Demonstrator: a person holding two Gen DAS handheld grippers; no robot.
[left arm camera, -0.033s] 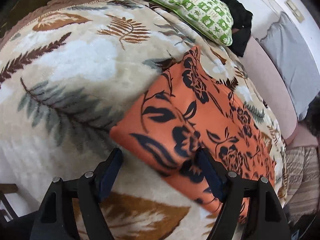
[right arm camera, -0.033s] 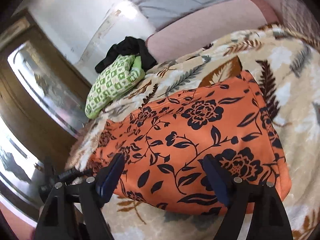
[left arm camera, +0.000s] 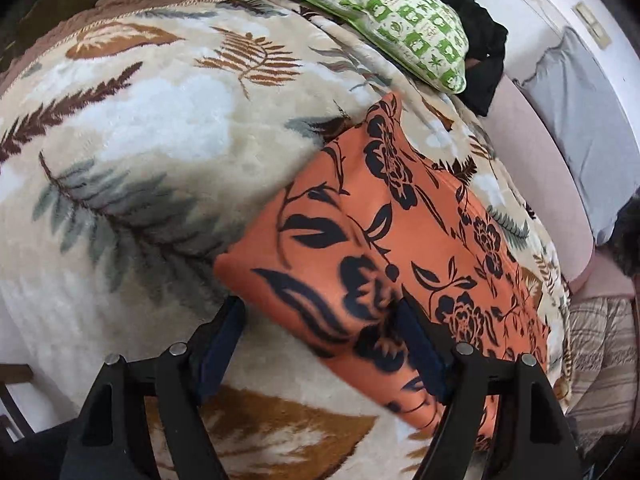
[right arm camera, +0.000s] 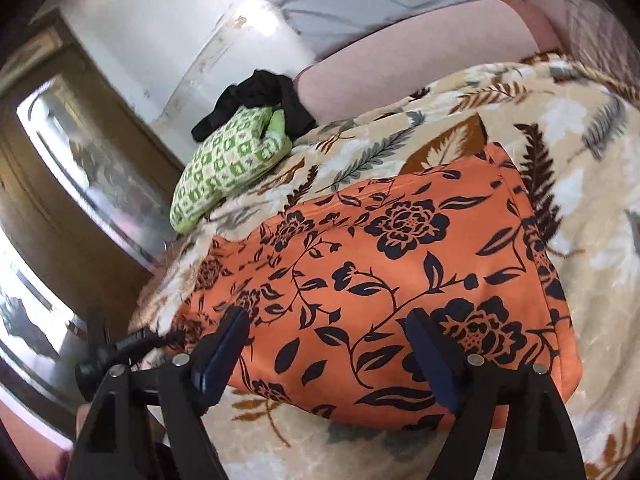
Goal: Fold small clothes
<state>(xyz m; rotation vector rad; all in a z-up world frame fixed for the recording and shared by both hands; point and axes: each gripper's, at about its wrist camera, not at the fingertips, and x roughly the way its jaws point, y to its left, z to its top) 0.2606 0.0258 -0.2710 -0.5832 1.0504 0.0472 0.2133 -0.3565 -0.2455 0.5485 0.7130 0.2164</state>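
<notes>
An orange garment with a dark floral print (left arm camera: 384, 248) lies flat and folded on a leaf-patterned blanket (left arm camera: 152, 128). It also shows in the right wrist view (right arm camera: 384, 280). My left gripper (left arm camera: 320, 344) is open and empty, with its jaws apart over the garment's near corner. My right gripper (right arm camera: 328, 352) is open and empty, with its jaws apart above the garment's near edge. Neither gripper holds cloth.
A green and white patterned cloth (left arm camera: 384, 12) and a black garment (left arm camera: 480, 40) lie at the blanket's far end; both show in the right wrist view (right arm camera: 224, 172) (right arm camera: 256, 96). A pink bolster (left arm camera: 536, 184) and grey pillow (left arm camera: 576, 128) line the wall. A wooden mirrored cabinet (right arm camera: 80, 168) stands beyond.
</notes>
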